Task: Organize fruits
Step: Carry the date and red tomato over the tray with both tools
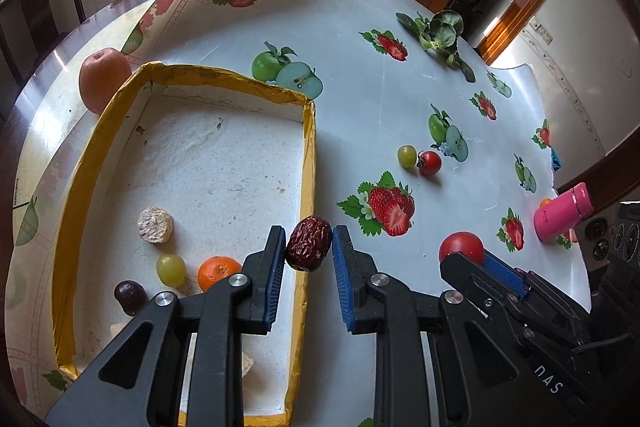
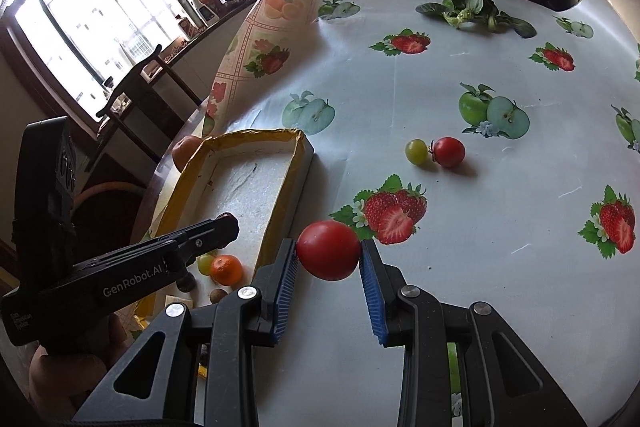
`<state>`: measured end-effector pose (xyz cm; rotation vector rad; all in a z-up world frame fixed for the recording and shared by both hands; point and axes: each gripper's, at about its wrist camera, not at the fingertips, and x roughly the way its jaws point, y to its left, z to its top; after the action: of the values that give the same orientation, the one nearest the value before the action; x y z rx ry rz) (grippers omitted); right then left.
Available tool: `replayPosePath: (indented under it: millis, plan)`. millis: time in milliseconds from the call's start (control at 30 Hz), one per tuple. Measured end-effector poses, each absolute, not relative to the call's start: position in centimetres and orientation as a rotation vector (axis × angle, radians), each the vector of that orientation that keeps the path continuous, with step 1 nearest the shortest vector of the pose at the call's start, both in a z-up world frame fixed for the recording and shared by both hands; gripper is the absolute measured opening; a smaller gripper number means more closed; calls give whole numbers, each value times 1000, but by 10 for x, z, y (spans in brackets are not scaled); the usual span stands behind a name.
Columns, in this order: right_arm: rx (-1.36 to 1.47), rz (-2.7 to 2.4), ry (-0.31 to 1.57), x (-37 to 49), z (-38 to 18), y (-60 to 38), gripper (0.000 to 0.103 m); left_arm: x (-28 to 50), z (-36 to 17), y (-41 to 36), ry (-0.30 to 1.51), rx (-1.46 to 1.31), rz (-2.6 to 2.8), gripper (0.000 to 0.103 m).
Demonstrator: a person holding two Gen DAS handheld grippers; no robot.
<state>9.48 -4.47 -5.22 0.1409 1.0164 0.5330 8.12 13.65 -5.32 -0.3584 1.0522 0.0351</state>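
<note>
- Carrying a wrinkled dark-red dried date (image 1: 309, 243) in my left gripper (image 1: 309, 247), jaws clamped on its sides, above the right rim of the yellow-taped white foam tray (image 1: 188, 73); it looks light and firm.
- My right gripper (image 2: 329, 257) pinches a smooth round red tomato (image 2: 329, 250) above the fruit-print tablecloth (image 2: 400, 99), just right of the tray; I'd judge it slippery and bruisable, so grip gently across its widest part.

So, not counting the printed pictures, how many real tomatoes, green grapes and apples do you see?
Tomatoes: 2, a large one and a small one
Green grapes: 2, one in the tray, one on the tablecloth
Apples: 1
Total: 5
</note>
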Motion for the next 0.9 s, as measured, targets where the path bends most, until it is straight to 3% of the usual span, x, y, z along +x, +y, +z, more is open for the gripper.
replayPosePath:
  millis: [900]
  plan:
    - [87, 613, 1043, 90, -59, 12, 32, 73, -63, 179, 1063, -395, 82, 21]
